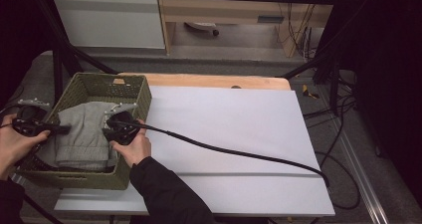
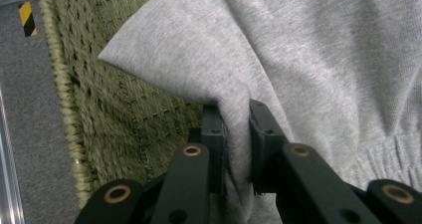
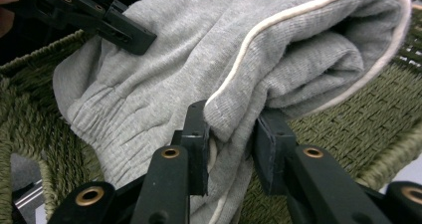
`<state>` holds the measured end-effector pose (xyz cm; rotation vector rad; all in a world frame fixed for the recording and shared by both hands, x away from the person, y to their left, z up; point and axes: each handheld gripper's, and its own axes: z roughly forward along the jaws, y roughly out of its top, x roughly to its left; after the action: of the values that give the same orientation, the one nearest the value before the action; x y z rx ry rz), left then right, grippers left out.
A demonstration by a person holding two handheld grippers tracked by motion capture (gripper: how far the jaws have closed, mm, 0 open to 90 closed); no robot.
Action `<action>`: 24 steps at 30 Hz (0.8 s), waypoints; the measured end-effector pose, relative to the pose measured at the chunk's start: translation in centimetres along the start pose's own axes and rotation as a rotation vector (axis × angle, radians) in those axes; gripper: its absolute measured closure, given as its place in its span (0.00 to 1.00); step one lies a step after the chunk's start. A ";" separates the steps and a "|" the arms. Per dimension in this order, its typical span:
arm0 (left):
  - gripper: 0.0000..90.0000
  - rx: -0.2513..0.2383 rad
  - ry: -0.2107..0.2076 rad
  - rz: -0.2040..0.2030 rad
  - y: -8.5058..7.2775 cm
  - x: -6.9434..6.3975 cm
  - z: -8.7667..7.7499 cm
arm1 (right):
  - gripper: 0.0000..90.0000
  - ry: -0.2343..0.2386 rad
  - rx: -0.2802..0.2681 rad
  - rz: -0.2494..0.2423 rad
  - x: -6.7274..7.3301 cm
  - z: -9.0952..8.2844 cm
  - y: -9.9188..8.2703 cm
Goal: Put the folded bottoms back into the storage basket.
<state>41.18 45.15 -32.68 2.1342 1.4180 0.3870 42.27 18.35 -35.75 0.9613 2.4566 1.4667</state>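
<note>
The folded grey knit garment (image 1: 84,134) lies in the green woven basket (image 1: 132,87). The left claw (image 2: 235,129) pinches one fold. The right claw (image 3: 231,134) grips its white-piped edge.

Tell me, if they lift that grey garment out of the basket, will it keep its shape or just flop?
Probably flop: the grey garment is soft knit, already sagging in folds around each grip. Held by the left gripper and the right gripper, its middle would likely droop. It looks light, and unlikely to slip, since fabric bunches between the pads. It might brush the basket rim.
</note>
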 end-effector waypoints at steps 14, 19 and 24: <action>0.42 -0.076 -0.005 -0.001 0.6 -1.2 -0.3 | 0.18 -0.051 -0.035 -0.081 -1.4 -3.1 0.7; 0.28 -0.093 0.004 0.009 0.6 -1.7 -0.2 | 0.12 -0.076 -0.016 -0.120 -2.1 -4.9 0.6; 0.19 -0.100 -0.006 0.008 0.3 -2.0 0.2 | 0.10 -0.087 -0.010 -0.105 -3.3 -6.7 0.2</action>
<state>40.72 43.19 -32.49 2.0601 1.3584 0.4449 42.27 11.50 -32.79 0.8613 2.3975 1.3731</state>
